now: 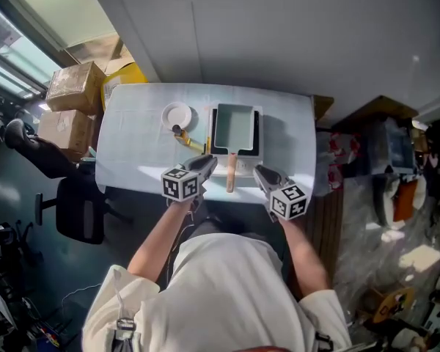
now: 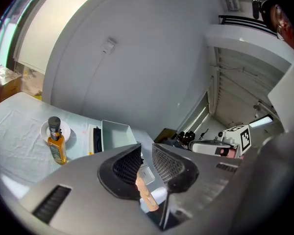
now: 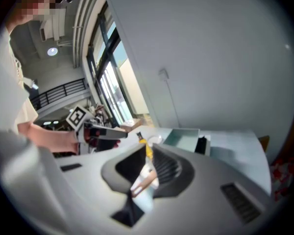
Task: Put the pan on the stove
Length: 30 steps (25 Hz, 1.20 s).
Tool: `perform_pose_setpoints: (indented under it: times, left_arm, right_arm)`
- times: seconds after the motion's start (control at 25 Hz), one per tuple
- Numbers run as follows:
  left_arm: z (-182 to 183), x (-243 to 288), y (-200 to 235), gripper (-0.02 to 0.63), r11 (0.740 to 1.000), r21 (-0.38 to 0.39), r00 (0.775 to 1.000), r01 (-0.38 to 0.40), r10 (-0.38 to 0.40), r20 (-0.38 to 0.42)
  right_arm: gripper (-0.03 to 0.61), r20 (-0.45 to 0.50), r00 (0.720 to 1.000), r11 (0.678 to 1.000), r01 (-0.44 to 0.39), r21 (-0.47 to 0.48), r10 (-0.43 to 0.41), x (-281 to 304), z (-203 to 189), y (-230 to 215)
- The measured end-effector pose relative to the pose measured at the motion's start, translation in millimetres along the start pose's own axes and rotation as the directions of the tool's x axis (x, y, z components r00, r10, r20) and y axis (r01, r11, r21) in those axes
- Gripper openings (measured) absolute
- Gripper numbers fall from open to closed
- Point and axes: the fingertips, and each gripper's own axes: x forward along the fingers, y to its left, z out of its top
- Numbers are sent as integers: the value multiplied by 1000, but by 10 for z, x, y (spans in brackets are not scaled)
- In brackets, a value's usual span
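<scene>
A rectangular grey pan (image 1: 233, 127) sits on the small white-and-black stove (image 1: 258, 134) at the middle of the white-covered table (image 1: 132, 145). Its wooden handle (image 1: 231, 173) points toward me. My left gripper (image 1: 211, 161) hovers just left of the handle and my right gripper (image 1: 258, 170) just right of it, both above the table's near edge. In the left gripper view the jaws (image 2: 147, 148) stand almost together with nothing in them; the pan (image 2: 112, 133) and handle (image 2: 146, 192) lie below. The right gripper (image 3: 148, 153) likewise shows only a slit, with the handle (image 3: 144, 180) beneath it.
An oil bottle (image 1: 185, 138) stands beside a white plate (image 1: 177, 114) left of the stove. Cardboard boxes (image 1: 73, 86) and an office chair (image 1: 73, 196) stand off the table's left side. Cluttered shelving (image 1: 396, 160) lies to the right, and a grey wall is behind.
</scene>
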Motion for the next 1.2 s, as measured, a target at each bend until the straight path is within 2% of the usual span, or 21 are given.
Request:
perform_pose_setpoints:
  times: [0.16,0.36,0.52,0.76,1.04,1.2]
  left_arm:
    - [-25,-161,-178,87,999,17,999,-31,30,36]
    - [-64,-379,-415,77,995,86,995,-59,52,81]
    - [-68,-578,-669,37,986,145,988,-84,64,137]
    - [-132,-774,-984,25,974,201,982,-107,72,177]
    - [-95,-1023,-1107,25,961,223,966,-165,112,232]
    - [4,-1160,-1153,25,949,264,960,-176,105,261]
  right_arm:
    - [55,8,1000,999,13,-41,-13,-231,-18,6]
    - [55,19,999,993,41,-108,-39,-532,-74,14]
    - [50,50,998,987,39,-155,-31,-756,-45,91]
    - [38,111,994,979,29,-200,-7,-970,43,253]
    - [35,142,990,958,35,-285,6,-1130,52,509]
    - [35,162,987,949,63,-309,-12,-1176,99,565]
